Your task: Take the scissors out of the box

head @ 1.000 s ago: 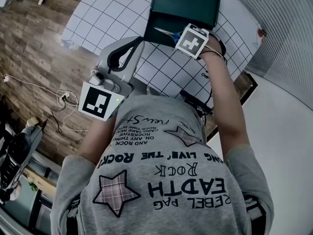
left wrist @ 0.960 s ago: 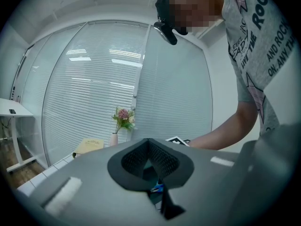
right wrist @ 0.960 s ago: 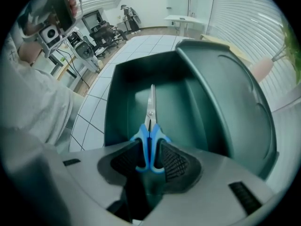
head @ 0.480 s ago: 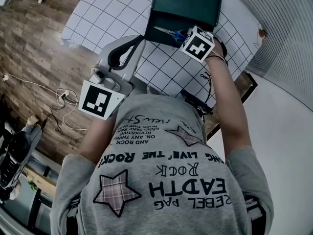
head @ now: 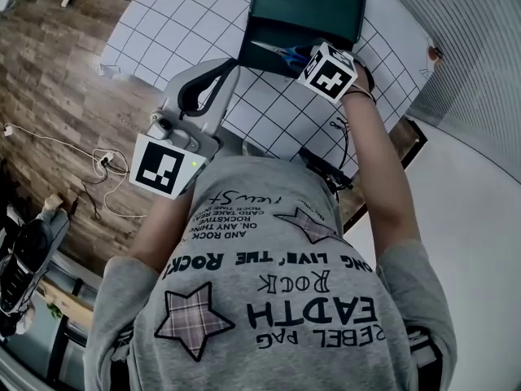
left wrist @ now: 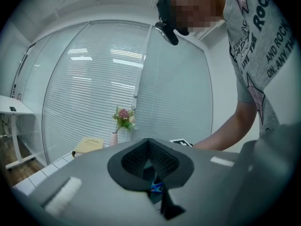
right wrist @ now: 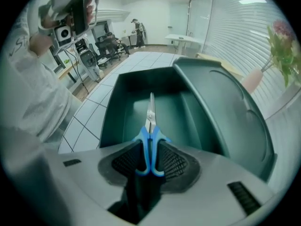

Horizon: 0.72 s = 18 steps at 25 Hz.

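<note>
A dark green box stands open on the white gridded table, its lid lying on the far side. My right gripper is shut on the blue handles of the scissors. In the right gripper view the scissors stick out between the jaws of the right gripper, blades closed and pointing away over the box's hollow. My left gripper hovers over the table's near edge, left of the box. In its own view the left gripper has its pads meeting, with nothing held.
A vase of flowers and a yellow booklet stand on the table beyond the box. The flowers are right of the lid. Wooden floor with cables lies to the left. The person's torso fills the lower head view.
The right gripper has shifted slightly to the right and away with the scissors still clamped in it. The left gripper has stayed where it was.
</note>
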{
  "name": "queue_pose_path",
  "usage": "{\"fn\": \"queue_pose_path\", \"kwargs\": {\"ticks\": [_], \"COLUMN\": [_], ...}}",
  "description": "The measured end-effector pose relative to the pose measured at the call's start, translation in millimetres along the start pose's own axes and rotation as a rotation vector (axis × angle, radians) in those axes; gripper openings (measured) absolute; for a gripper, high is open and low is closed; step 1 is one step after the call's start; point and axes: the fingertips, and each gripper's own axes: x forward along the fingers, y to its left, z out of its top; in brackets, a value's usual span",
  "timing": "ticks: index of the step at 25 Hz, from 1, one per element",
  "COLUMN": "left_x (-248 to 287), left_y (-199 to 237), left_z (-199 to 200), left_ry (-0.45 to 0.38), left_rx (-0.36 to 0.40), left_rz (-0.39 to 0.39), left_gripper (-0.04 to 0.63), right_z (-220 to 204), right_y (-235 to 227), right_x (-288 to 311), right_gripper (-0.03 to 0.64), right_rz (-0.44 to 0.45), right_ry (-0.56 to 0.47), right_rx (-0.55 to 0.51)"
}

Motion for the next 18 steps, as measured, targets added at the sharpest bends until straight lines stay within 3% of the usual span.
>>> {"fn": "queue_pose_path", "kwargs": {"ticks": [11, 18], "left_x": [-6.9, -12.8], "left_y": [0.0, 1.9], "left_z": [4.3, 8.2], "left_ry": [-0.003, -0.006], "left_rx": [0.008, 0.019], "left_rz": [0.009, 0.021], "left_gripper": [0.003, 0.003], "right_z": [0.6, 8.6], "right_y": [-0.3, -2.2], "right_x": [-2.3, -19.6], "right_gripper": [0.095, 0.094], "right_rz": [-0.038, -0.099], "right_ry": [-0.012, -0.079], "right_rx": [-0.024, -0.056]}}
